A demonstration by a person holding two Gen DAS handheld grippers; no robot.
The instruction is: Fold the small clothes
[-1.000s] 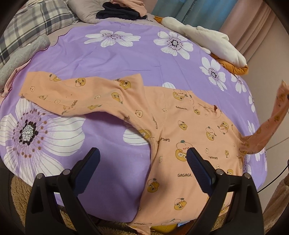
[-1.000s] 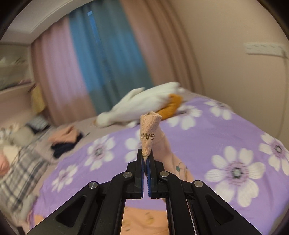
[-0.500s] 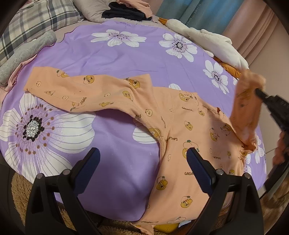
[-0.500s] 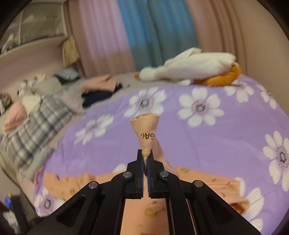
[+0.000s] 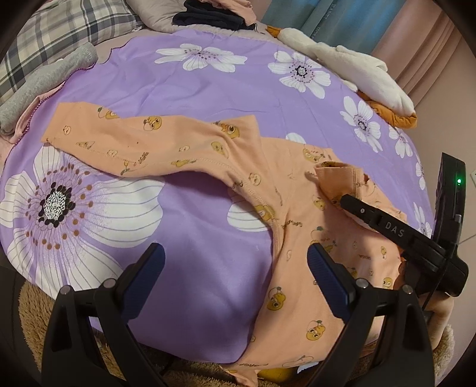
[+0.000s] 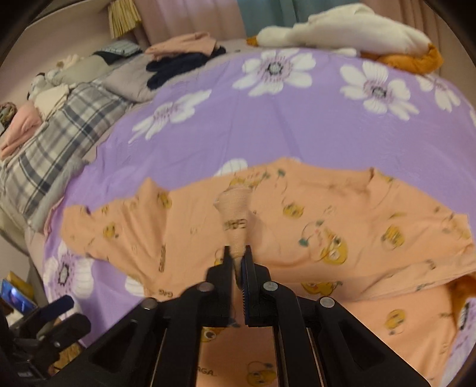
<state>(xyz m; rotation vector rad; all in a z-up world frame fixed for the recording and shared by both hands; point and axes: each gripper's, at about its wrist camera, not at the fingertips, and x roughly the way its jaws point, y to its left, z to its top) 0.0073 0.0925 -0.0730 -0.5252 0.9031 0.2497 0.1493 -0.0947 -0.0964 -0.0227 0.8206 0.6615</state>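
Observation:
An orange long-sleeved shirt (image 5: 297,208) with yellow cartoon prints lies flat on the purple flowered bedspread (image 5: 193,95). One sleeve (image 5: 125,137) stretches out to the left. The other sleeve's cuff (image 6: 235,208) is pinched in my right gripper (image 6: 238,256), which is shut on it and holds it low over the shirt's chest. From the left wrist view, that cuff (image 5: 336,178) sits folded inward over the body, with the right gripper (image 5: 345,202) coming in from the right. My left gripper (image 5: 235,262) hangs open above the bedspread and the shirt's side seam, holding nothing.
A white and orange plush toy (image 5: 357,71) lies at the far right edge of the bed. Folded dark and pink clothes (image 5: 214,15) sit at the back. A plaid blanket (image 5: 59,35) and a grey cloth (image 5: 44,83) lie at the left. A shaggy rug (image 5: 29,312) is below.
My right gripper swung in from the right and came down, carrying the sleeve cuff from up in the air to low over the shirt's chest. The left gripper has stayed in place.

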